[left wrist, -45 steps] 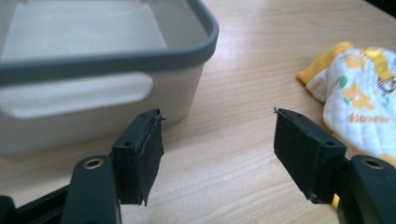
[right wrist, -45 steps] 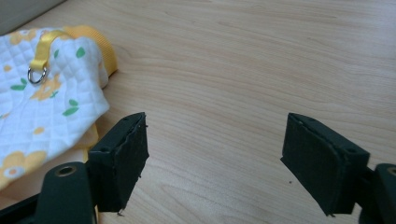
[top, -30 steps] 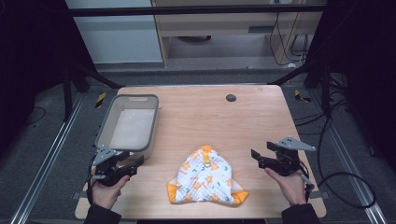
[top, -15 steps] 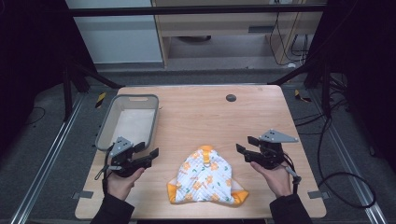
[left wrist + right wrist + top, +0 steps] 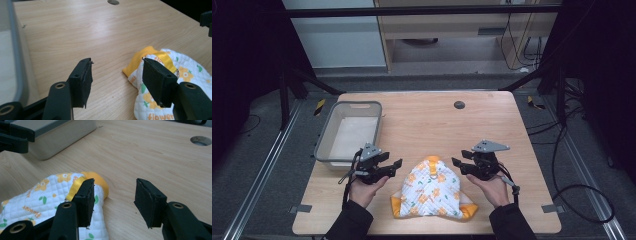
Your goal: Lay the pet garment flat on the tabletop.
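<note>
**What you cannot see clearly**

In your left gripper view, the grey bin (image 5: 15, 55) is cut off by the left edge, and the quilted garment (image 5: 175, 82) runs off the right and bottom edges behind a jaw. In your right gripper view, the garment's lettering is cropped. From the high view, the dark round spot (image 5: 459, 104) on the table (image 5: 492, 125) is too small to identify.

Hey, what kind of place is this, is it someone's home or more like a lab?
Probably a lab or recording workspace, not a home: a bare wooden table inside a dark metal frame, loose cables on the floor, and a hand-held tool beside a quilted cloth.
</note>
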`<state>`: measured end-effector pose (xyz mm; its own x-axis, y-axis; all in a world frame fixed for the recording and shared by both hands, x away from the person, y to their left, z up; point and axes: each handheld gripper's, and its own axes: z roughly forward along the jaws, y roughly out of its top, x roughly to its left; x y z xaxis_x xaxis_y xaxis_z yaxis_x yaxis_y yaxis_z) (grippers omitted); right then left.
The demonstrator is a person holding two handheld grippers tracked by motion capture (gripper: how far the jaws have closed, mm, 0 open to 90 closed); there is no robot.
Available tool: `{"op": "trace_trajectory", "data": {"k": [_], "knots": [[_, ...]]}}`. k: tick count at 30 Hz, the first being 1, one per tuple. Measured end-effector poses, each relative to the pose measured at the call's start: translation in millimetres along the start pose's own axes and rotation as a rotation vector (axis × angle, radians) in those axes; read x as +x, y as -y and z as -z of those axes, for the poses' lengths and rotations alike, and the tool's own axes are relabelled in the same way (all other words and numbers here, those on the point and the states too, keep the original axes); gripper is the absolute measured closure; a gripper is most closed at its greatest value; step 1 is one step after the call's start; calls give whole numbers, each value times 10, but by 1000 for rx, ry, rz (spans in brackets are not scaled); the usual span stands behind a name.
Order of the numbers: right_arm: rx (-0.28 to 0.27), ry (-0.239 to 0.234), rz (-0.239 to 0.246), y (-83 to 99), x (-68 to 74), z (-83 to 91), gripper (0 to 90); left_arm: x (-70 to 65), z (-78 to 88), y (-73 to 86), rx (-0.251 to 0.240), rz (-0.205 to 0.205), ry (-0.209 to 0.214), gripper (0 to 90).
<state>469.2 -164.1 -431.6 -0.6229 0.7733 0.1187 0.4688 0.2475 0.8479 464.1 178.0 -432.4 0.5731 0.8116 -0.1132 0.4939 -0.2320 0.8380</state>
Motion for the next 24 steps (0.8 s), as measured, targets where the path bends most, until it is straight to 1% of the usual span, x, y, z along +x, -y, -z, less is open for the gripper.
{"op": "trace_trajectory", "data": {"k": [4, 6, 8, 11, 17, 18, 22, 24], "knots": [[18, -14, -3, 50, 10, -49, 508, -38, -82, 35, 23, -13, 18, 424], [30, -19, -4, 83, 19, -76, 510, -59, -121, 56, 36, -12, 28, 426], [48, -24, 5, 115, 29, -112, 512, -87, -167, 70, 55, -30, 32, 426], [58, -31, 4, 142, 45, -145, 516, -124, -221, 84, 65, -40, 44, 426], [96, -55, 15, 202, 64, -222, 521, -183, -369, 128, 110, -60, 55, 430], [104, -60, 14, 212, 64, -237, 522, -193, -391, 136, 117, -62, 62, 432], [133, -68, 14, 257, 70, -296, 535, -209, -457, 168, 140, -69, 59, 447], [149, -68, 32, 273, 79, -324, 544, -207, -484, 187, 148, -58, 65, 465]]}}
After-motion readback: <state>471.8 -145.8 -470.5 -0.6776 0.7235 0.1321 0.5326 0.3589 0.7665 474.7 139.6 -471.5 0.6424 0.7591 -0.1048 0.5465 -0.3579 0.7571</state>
